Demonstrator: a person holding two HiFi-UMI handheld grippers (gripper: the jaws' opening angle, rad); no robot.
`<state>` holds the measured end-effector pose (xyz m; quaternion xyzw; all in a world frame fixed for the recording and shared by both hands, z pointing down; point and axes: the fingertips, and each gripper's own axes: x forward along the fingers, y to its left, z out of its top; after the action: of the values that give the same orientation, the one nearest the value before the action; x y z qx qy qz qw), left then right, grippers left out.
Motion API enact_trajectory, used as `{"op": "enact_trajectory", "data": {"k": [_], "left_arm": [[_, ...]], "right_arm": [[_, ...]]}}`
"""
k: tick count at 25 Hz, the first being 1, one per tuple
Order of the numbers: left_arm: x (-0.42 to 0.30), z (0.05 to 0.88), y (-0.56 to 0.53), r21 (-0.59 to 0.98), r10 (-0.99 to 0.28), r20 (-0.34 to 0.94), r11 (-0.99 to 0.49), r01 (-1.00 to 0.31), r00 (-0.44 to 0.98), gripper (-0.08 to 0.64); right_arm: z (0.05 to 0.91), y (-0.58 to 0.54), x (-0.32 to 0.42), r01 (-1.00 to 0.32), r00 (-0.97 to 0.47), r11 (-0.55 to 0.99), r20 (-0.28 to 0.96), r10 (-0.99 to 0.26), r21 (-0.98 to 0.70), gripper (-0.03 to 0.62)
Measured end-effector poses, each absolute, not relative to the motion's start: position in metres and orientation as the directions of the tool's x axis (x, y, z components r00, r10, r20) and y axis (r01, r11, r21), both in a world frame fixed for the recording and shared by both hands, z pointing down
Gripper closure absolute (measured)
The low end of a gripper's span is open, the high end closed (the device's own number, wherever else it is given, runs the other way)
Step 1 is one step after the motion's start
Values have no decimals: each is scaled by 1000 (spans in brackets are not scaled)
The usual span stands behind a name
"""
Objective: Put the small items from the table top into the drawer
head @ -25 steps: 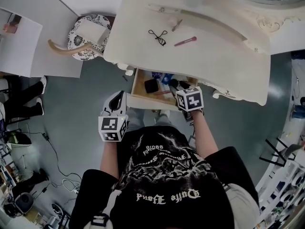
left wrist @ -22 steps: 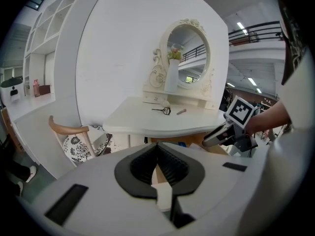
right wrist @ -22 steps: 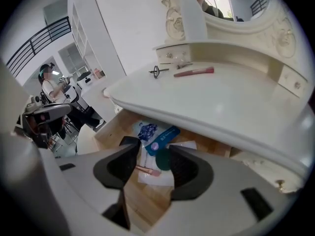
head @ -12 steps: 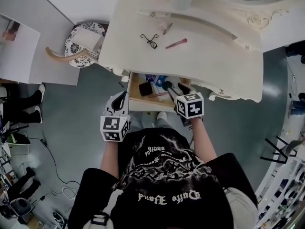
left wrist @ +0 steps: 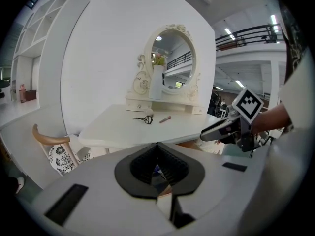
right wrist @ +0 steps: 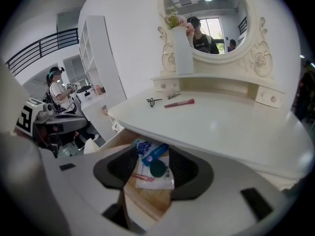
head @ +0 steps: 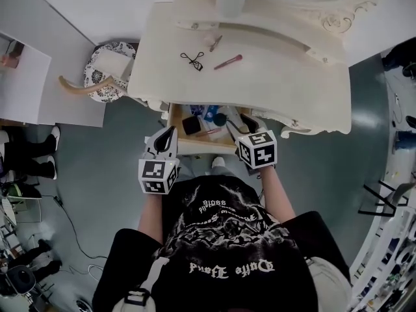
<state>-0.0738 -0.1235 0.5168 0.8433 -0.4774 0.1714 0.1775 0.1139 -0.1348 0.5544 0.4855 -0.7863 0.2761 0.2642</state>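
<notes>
Slightly drawn back toward the person since the earlier frames, the right tongs (head: pixel 240 123) were held over the right end of the open drawer (head: pixel 195 145), while the table (head: pixel 292 90) was seen shifted up and left in the head view. Those jaws were kept apart with nothing gripped; only the drawer's contents were seen through the gap. The left tongs (head: pixel 170 132) were held just in front of the drawer's left end, jaws brought together at the tips on nothing.

The drawer was pulled out from under the table's front edge, toward its left corner. A black square item (head: pixel 190 125), a blue packet (head: pixel 209 114), a dark round thing (head: pixel 221 119) and a thin pink item (head: pixel 207 133) were lodged inside it.

Three small items were left on the table, toward its back edge and left side: an eyelash curler (head: pixel 192 60), a pink stick (head: pixel 228 62) just to its right, and a slim pale item (head: pixel 214 43) behind them. A patterned chair (head: pixel 107 60) was placed beyond the table's left edge
</notes>
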Motion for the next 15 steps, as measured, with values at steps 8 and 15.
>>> {"op": "enact_trajectory", "data": {"k": [8,15], "left_arm": [[-52,497,-124,111,-744,416,-529,-841,523,545],[-39,485,-123,95,-743,386,-557,-825,546,545]], "right_arm": [[532,-129,124,-924,-358,361,627,-692,-128,391],[519,-120,136,-937,-331,329,590,-736,-115,405]]}}
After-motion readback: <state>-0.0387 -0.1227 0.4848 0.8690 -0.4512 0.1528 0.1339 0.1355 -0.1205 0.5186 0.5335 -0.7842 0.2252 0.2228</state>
